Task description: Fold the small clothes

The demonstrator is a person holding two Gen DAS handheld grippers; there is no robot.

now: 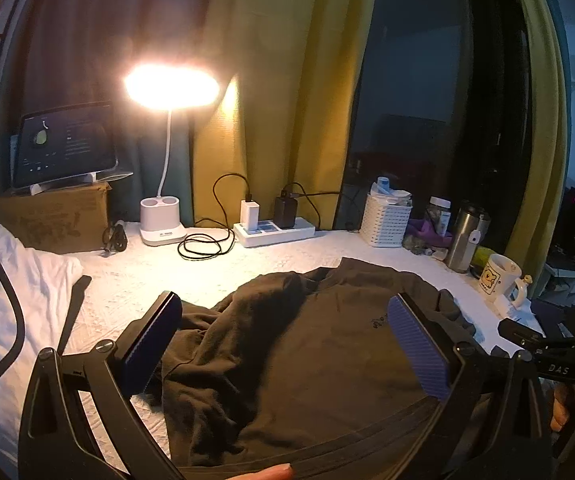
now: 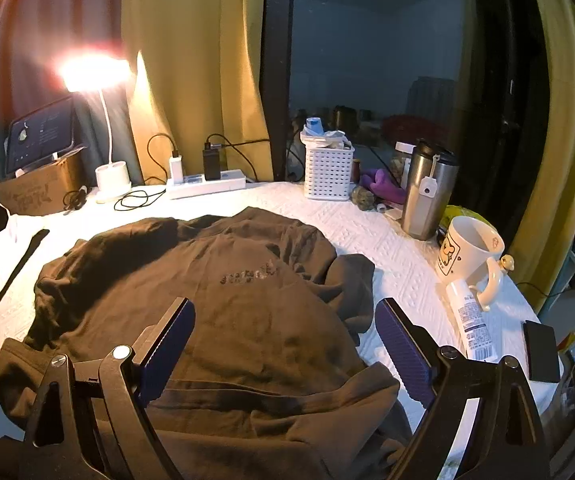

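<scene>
A dark brown T-shirt point(image 1: 307, 360) lies rumpled on the white table cover, front up, with a small print on the chest point(image 2: 249, 274). My left gripper point(image 1: 285, 304) hovers over the shirt's left part, jaws wide open with nothing between the blue pads point(image 1: 417, 344). My right gripper point(image 2: 285, 312) hangs above the shirt's lower right part, also open and empty, its right finger point(image 2: 401, 348) over the shirt's edge. In the left wrist view the right gripper's black body shows at the far right edge. A folded white garment point(image 1: 27, 280) lies at the left.
Along the back stand a lit desk lamp point(image 1: 167, 128), a tablet on a cardboard box point(image 1: 53, 216), a power strip point(image 1: 273, 232) with cables, and a white basket point(image 2: 329, 172). At the right sit a steel tumbler point(image 2: 427, 196), a mug point(image 2: 469, 252), a tube point(image 2: 471, 320) and a phone point(image 2: 541, 350).
</scene>
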